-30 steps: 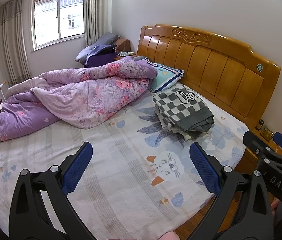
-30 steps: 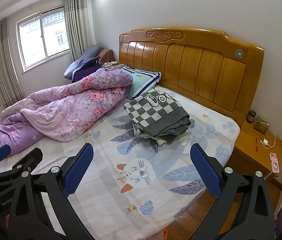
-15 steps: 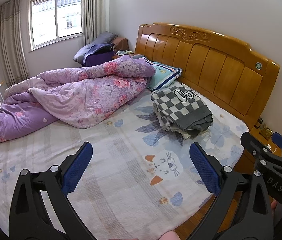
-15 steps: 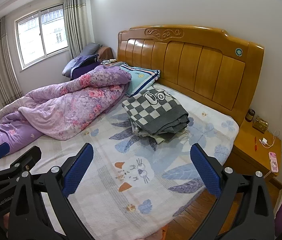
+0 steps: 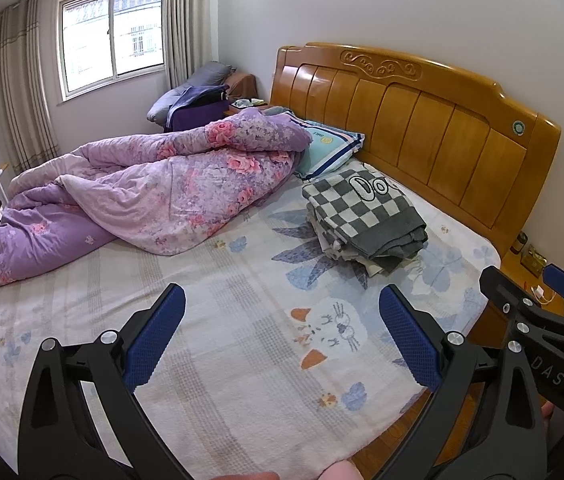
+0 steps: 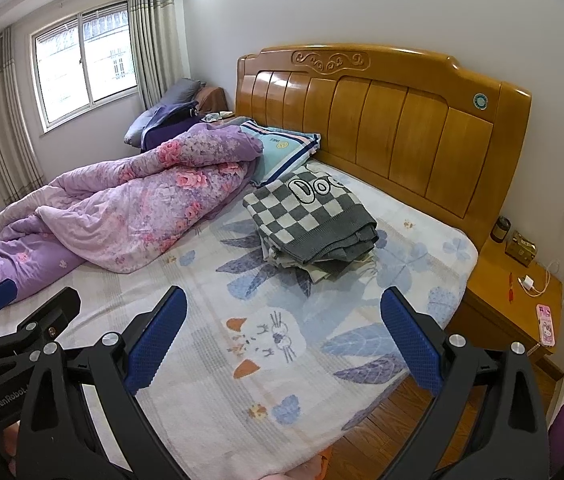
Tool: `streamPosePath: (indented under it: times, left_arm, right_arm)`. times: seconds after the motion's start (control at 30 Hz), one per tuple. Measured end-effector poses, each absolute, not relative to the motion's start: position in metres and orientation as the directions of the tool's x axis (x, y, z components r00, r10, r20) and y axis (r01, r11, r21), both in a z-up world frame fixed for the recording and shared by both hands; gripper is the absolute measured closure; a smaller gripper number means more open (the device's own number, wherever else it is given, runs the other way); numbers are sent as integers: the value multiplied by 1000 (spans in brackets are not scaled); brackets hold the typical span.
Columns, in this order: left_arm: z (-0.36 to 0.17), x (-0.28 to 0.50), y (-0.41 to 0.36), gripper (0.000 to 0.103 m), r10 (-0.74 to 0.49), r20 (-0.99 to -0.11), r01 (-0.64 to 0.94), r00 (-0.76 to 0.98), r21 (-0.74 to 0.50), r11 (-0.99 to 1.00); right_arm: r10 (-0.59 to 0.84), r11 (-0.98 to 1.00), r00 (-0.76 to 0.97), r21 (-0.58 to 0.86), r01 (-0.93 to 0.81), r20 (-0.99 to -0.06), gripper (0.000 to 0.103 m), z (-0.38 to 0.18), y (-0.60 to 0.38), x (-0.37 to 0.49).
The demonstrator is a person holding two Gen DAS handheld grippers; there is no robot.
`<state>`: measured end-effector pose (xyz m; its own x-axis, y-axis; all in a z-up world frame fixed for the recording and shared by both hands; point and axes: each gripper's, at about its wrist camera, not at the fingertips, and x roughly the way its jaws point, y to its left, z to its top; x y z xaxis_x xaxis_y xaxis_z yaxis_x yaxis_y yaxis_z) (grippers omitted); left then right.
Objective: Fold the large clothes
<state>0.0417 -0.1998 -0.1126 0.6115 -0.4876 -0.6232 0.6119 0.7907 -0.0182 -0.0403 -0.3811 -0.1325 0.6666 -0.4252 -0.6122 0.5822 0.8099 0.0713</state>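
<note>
One checkered folded sweater [image 5: 364, 214] atop pile.

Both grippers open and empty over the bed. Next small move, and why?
Probably advance the right gripper toward the folded grey-and-white checkered knit garment topping the stack near the wooden headboard. Both it and the left gripper hang open above the patterned sheet, holding nothing, short of the stack.

left gripper [image 5: 282, 344] spread wide, empty, above bed [image 5: 222, 300]; folded checkered garment [image 5: 366, 212] atop stack near headboard [image 5: 422, 136]; purple quilt [image 5: 154, 192] bunched far side
</note>
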Motion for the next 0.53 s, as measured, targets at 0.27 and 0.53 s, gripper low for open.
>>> streamPosePath:
  times: [0.27, 0.53]
  left_arm:
    - [-115, 43, -195, 5, -490, -622, 608, 611, -27, 793]
    - [-125, 52, -186, 5, -477, -662, 602, 578, -49, 797]
  right_arm:
    - [-416, 815, 665, 70, 575, -620, 9, -137, -383, -37]
    - [-409, 816, 669, 78, 572, -620, 9, -137, -385, -34]
